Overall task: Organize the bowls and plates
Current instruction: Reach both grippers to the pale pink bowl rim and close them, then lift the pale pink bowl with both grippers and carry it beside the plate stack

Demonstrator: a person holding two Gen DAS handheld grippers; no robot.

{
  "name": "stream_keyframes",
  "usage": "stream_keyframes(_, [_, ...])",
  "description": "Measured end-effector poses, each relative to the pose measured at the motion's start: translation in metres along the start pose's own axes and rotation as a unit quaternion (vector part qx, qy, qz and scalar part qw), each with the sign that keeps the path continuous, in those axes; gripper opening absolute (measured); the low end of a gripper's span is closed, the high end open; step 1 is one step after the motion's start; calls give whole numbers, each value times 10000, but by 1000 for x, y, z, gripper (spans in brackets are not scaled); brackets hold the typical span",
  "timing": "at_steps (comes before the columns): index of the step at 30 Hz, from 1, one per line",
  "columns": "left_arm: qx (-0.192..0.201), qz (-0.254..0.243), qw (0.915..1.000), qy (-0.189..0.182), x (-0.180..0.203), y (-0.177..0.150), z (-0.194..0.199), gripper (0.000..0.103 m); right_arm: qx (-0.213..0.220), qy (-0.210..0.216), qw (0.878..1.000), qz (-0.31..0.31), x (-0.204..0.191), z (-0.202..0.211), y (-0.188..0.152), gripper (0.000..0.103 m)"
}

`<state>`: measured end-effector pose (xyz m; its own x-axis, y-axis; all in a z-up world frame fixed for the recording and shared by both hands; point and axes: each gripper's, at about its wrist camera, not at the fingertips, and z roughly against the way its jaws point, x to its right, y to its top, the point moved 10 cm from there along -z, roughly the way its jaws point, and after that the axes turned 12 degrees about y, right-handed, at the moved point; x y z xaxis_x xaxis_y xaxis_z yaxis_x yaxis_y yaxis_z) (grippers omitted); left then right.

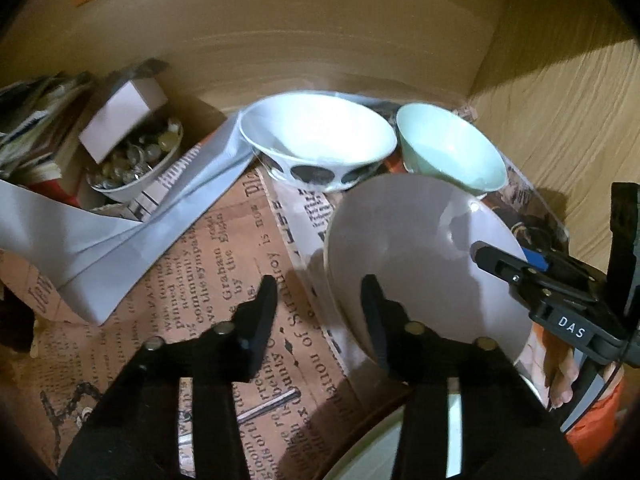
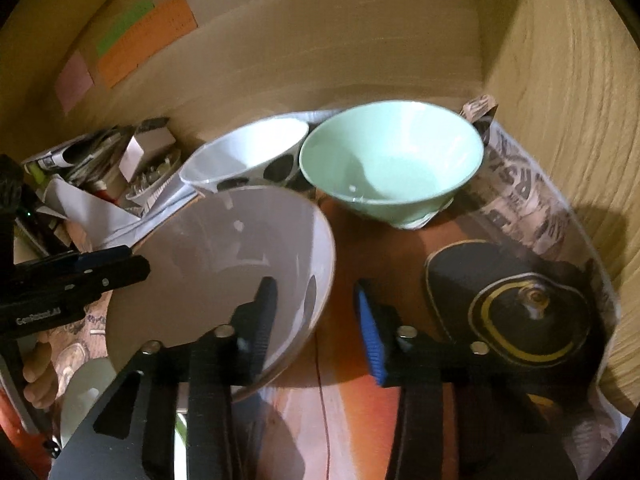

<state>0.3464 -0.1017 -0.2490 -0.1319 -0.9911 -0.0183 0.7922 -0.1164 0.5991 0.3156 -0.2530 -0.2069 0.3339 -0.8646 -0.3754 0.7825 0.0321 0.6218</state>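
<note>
A large pale grey bowl sits on the newspaper-lined shelf. My left gripper straddles its left rim, one finger inside and one outside, with a gap still showing at the outer finger. My right gripper straddles the opposite rim, its blue pad outside and clear of the wall. Each gripper shows in the other's view, the right gripper and the left gripper. Behind stand a white bowl with black spots and a mint green bowl.
A black dish with a gold ring lies to the right. At the left are a small dish of beads, a box and folded white paper. A pale plate lies below the grey bowl. Wooden walls close the back and right.
</note>
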Motion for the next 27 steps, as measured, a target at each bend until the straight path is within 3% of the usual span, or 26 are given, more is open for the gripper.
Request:
stream_keyframes(4, [-38, -60, 9999, -96, 4, 0, -2, 30, -27, 96, 9999, 77, -6, -3, -1, 24])
stream_keyframes(10, [-150, -166, 9997, -138, 15, -3, -5, 17, 9, 78, 9999, 107, -7, -4, -1, 24])
stream_keyframes(14, [-28, -315, 9993, 205, 18, -2, -6, 17, 28, -26, 9998, 169, -9, -4, 1, 24])
stream_keyframes(27, [233, -177, 9989, 357, 12, 1, 21, 17, 310, 38, 9993, 224, -20, 18, 9, 24])
